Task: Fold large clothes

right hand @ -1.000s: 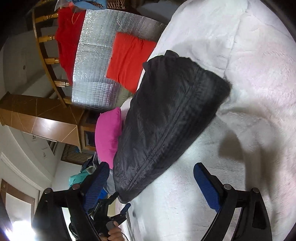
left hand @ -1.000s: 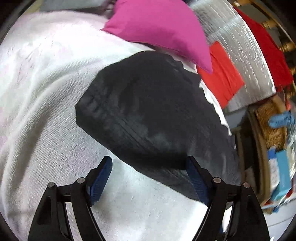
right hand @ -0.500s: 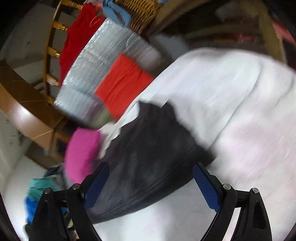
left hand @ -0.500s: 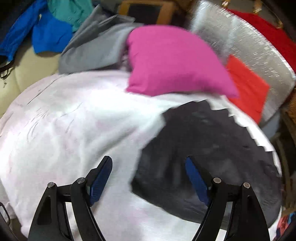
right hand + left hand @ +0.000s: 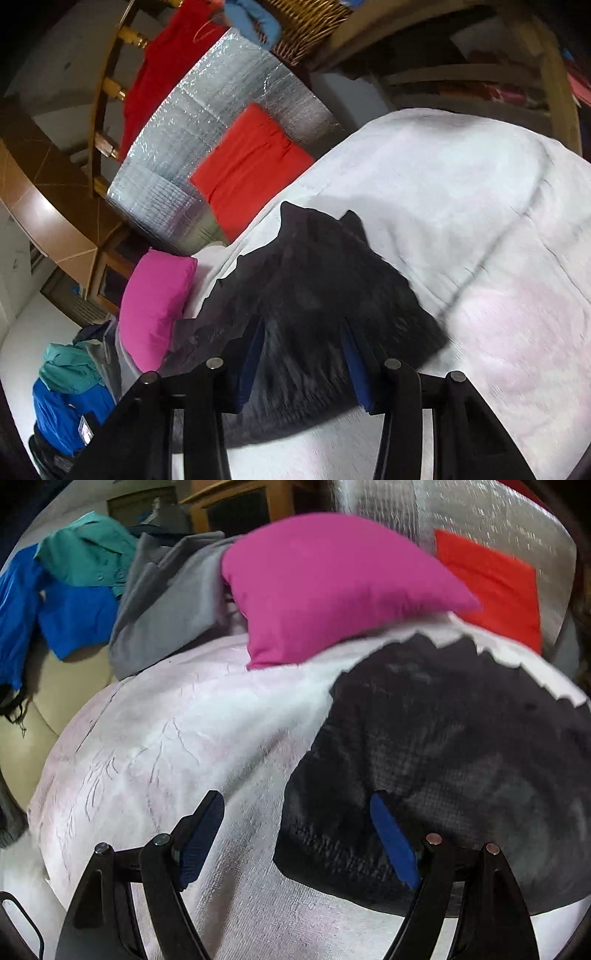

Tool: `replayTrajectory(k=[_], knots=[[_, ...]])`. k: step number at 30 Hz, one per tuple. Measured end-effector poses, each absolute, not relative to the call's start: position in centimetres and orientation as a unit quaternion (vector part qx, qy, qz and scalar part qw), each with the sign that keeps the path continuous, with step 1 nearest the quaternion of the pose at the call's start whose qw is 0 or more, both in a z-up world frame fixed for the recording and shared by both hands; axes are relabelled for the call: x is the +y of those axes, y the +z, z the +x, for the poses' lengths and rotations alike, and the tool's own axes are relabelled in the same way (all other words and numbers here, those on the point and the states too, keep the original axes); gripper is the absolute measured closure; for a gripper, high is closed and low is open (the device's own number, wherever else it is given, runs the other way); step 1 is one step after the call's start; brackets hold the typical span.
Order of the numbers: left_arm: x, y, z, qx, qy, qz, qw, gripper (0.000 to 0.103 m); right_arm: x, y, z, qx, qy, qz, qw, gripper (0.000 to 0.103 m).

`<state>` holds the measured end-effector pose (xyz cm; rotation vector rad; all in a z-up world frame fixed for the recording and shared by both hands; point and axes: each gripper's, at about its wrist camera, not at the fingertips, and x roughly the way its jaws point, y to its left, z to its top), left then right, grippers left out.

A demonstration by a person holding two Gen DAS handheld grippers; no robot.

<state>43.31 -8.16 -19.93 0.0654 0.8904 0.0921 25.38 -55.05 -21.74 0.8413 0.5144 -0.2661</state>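
Note:
A folded black garment (image 5: 443,760) lies on a white blanket (image 5: 177,746); it also shows in the right wrist view (image 5: 314,295). My left gripper (image 5: 295,834) is open and empty, its right finger over the garment's near left edge. My right gripper (image 5: 303,362) hangs over the garment's near end with its jaws partly closed and a clear gap between the blue pads; nothing is held.
A pink pillow (image 5: 325,583) lies behind the garment. Grey (image 5: 166,602), teal (image 5: 88,557) and blue clothes (image 5: 55,616) are piled at the far left. A red cushion (image 5: 251,166) leans on a silver foil panel (image 5: 221,122). A wicker basket (image 5: 303,22) stands behind.
Both cameras have swung: the left view now looks further left, showing the clothes pile. The right gripper moved in over the black garment and its jaws narrowed.

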Motion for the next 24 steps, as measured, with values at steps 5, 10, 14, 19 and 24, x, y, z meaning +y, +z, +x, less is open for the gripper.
replayTrajectory(k=[5,10,14,19,24], knots=[[-7.7,-19.9,43.1,0.44,0.04,0.028,0.896,0.016,-55.4,-24.6,28.1,0.323,-0.149,0.406,0.842,0.058],[-6.3,-18.0,42.4,0.415,0.023,-0.03,0.909,0.016,-52.9,-22.1,26.2,0.309,-0.132,0.393,0.856,0.053],[-7.4,-16.4,40.8,0.379,-0.047,-0.06,0.922,0.016,-49.4,-20.8,25.1,0.285,-0.068,0.387,0.874,0.051],[-12.0,-16.3,39.0,0.368,-0.122,0.002,0.922,0.016,-44.4,-20.8,27.2,0.3,0.002,0.383,0.874,0.051],[-15.6,-20.7,40.1,0.435,-0.101,0.111,0.888,0.014,-42.6,-24.7,31.1,0.378,-0.019,0.388,0.84,0.056]])
